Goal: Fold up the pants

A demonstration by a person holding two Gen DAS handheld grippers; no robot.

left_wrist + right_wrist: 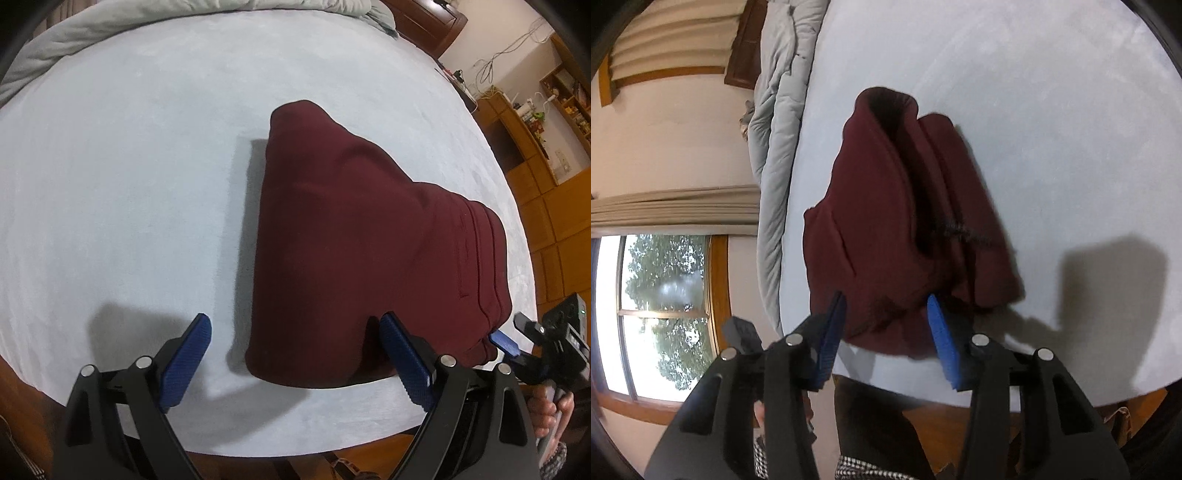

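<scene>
Maroon pants lie folded into a thick wedge on the pale blue bed, their waistband toward the right edge. My left gripper hovers open over their near edge; its right finger overlaps the cloth and its left finger stands over bare sheet. In the right wrist view the folded layers of the pants show end on. My right gripper sits at the waistband corner with the bunched edge between its fingertips, the pads not clearly pressing. That gripper also shows at the pants' right corner.
A grey quilt is heaped along the bed's far side. Wooden cabinets and shelves stand past the right edge. A window and curtains fill the wall. The wooden bed frame runs just below my grippers. A hand holds the right gripper.
</scene>
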